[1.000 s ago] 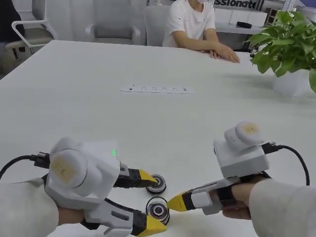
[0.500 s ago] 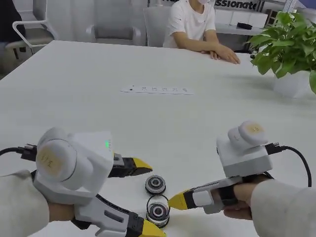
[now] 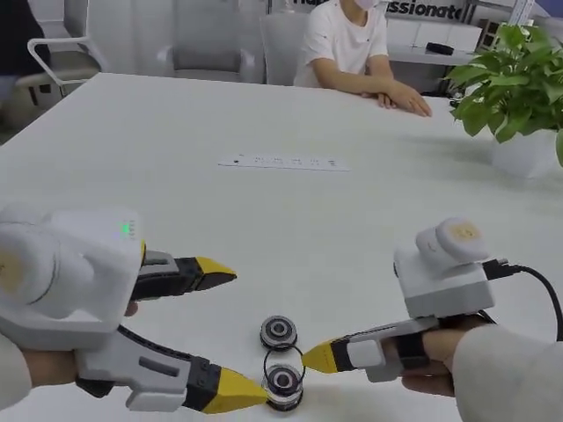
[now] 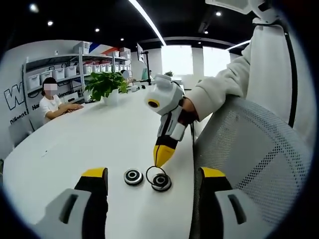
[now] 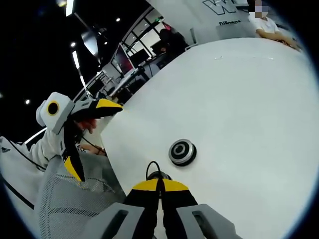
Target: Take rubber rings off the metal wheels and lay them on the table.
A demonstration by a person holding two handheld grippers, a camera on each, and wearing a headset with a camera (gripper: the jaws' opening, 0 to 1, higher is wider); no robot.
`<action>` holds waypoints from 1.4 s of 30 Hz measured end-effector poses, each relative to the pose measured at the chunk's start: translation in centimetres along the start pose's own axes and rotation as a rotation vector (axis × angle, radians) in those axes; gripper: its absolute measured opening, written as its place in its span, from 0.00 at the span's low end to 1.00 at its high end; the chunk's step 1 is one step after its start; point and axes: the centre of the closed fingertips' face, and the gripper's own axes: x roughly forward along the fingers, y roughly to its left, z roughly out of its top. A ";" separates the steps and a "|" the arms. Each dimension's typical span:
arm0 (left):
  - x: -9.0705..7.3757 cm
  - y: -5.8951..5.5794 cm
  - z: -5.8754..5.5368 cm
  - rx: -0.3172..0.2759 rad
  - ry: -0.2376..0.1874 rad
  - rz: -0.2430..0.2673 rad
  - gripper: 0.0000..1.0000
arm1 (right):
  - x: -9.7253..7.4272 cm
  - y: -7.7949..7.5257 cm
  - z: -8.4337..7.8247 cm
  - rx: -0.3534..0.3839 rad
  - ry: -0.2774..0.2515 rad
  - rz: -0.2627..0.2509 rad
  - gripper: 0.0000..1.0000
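Two small metal wheels lie near the table's front edge, the far wheel (image 3: 278, 331) (image 4: 133, 176) (image 5: 182, 152) and the near wheel (image 3: 283, 383) (image 4: 161, 182). A thin black rubber ring (image 3: 280, 350) (image 4: 154, 171) (image 5: 151, 168) stands up as a loop over the near wheel. My right gripper (image 3: 310, 358) (image 5: 160, 186) is shut, its yellow tips pinching that ring. My left gripper (image 3: 227, 334) (image 4: 153, 173) is open wide to the left of both wheels, holding nothing and touching neither.
A white power strip (image 3: 283, 162) lies mid-table. A potted plant (image 3: 515, 79) stands at the right edge. A person (image 3: 347, 44) sits at the far side with hands on the table (image 3: 176, 176). Chairs stand behind.
My left gripper has drawn back to the left, away from the wheels, with its jaws spread wider. The right gripper stays shut, and the ring now loops up from the near wheel.
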 end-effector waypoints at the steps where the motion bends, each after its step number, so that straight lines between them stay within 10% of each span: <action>1: -0.2 0.0 -0.1 -0.002 0.000 0.001 0.74 | 0.0 0.0 0.0 -0.001 -0.001 0.000 0.00; 21: -5.4 1.5 -1.9 -0.180 -0.078 0.119 0.86 | -1.7 -0.1 2.2 0.052 -0.119 0.003 0.00; 34: -5.2 0.8 -6.1 -0.211 0.061 0.093 0.92 | -2.5 0.3 3.6 0.077 -0.190 0.008 0.00; 42: -5.1 0.4 -6.7 -0.233 0.084 0.068 0.93 | -2.5 1.3 4.2 0.066 -0.209 0.019 0.00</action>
